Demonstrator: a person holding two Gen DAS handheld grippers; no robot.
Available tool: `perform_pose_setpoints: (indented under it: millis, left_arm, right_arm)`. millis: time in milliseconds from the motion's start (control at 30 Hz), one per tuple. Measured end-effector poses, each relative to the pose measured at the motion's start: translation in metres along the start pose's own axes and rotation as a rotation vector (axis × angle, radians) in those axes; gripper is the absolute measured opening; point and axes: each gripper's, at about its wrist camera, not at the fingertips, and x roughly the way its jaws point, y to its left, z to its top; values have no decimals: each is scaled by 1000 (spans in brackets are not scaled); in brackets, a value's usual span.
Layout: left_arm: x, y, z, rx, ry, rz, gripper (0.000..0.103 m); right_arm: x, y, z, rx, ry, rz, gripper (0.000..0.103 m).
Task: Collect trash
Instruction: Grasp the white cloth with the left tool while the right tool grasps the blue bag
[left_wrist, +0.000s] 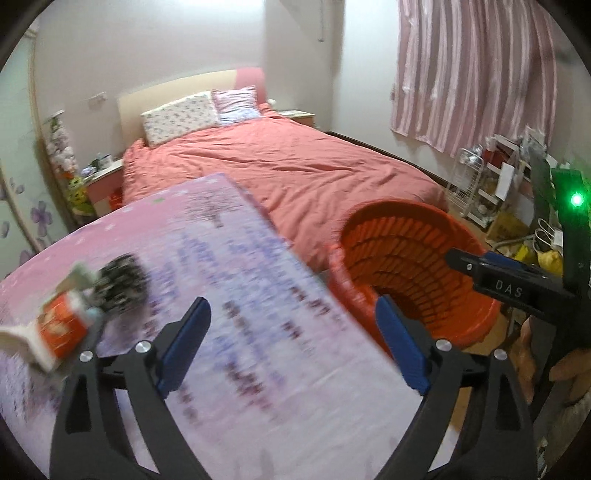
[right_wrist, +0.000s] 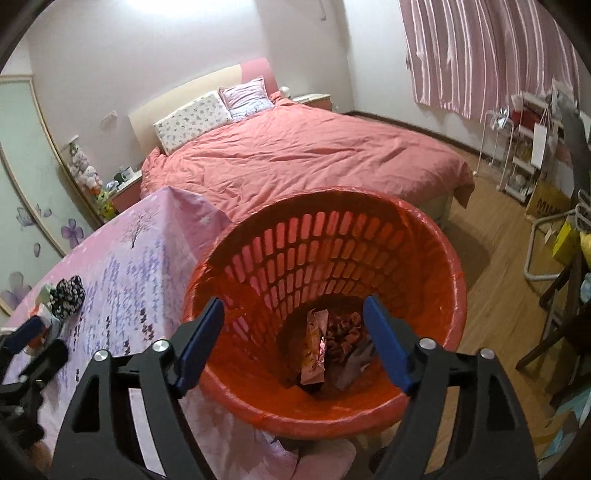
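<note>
A red slatted trash basket (right_wrist: 424, 258) stands beside the table; it also shows in the left wrist view (left_wrist: 410, 236). Crumpled wrappers (right_wrist: 325, 347) lie at its bottom. My right gripper (right_wrist: 295, 339) is open and empty above the basket's mouth. My left gripper (left_wrist: 291, 339) is open and empty over the pink floral tablecloth (left_wrist: 240, 295). On the table's left lie an orange-and-white carton (left_wrist: 55, 328) and a black-and-white crumpled item (left_wrist: 122, 280), left of the left gripper. Both also show in the right wrist view, the crumpled item (right_wrist: 68, 291) beside the left gripper's blue finger (right_wrist: 26, 332).
A bed with a salmon quilt (right_wrist: 306, 155) lies behind the table and basket. A wire rack and shelves with clutter (right_wrist: 517, 147) stand under striped curtains at right. A chair and boxes (right_wrist: 561, 258) stand on the wood floor at right. A nightstand with toys (right_wrist: 110, 184) is at left.
</note>
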Motion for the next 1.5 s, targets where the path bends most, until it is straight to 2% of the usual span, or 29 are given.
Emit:
perform_pose_setpoints:
  millis: [133,233,300,467,667,733,900,1000,1100,1133,1167,1267,1333,1500]
  left_arm:
    - [-28,37,-19,-57,-11,34,91]
    - [-47,70,-35,-97,-22,98,92]
    - [-58,92,-45,-124,-25,144,92]
    - [-77,158,-74,-227,-10,269,92]
    - [-101,233,-107,-371,12,369,92]
    - [-108,249,-118,-391,16,400,92]
    - [-120,273,-135,-435,21,414,92]
    - [-122,284,-142,-457,28,410,92]
    - [-120,290,-145,-466,29,406,92]
    - [-119,291,-145,-466,29,405,92]
    - [-118,291,-145,-466,31,405,92]
    - [-115,290,-146,-475,35,394,92]
    - [-113,290,-145,-487,32,379,92]
    - [-108,291,-134,-513,13,352,92]
  right_arm:
    - [-5,30,-6,-47,-17,17,83]
    - [-6,58,-15,-101,-3,62,83]
    - [-7,81,-22,-135,18,108,83]
    - [-5,150,-40,-222,91,261,72]
    - [-5,242,-63,-356,111,388,70]
    - [-4,265,-68,-385,113,412,70]
    - [13,313,-81,-478,162,418,70]
    - [28,326,-92,-553,211,382,70]
    - [35,326,-99,-575,247,377,70]
    - [33,324,-100,-578,236,377,64]
    - [29,322,-101,-585,232,382,52]
    - [20,314,-103,-594,240,383,30]
    - [15,307,-104,-592,242,384,26]
    - [11,277,-104,-550,246,321,18]
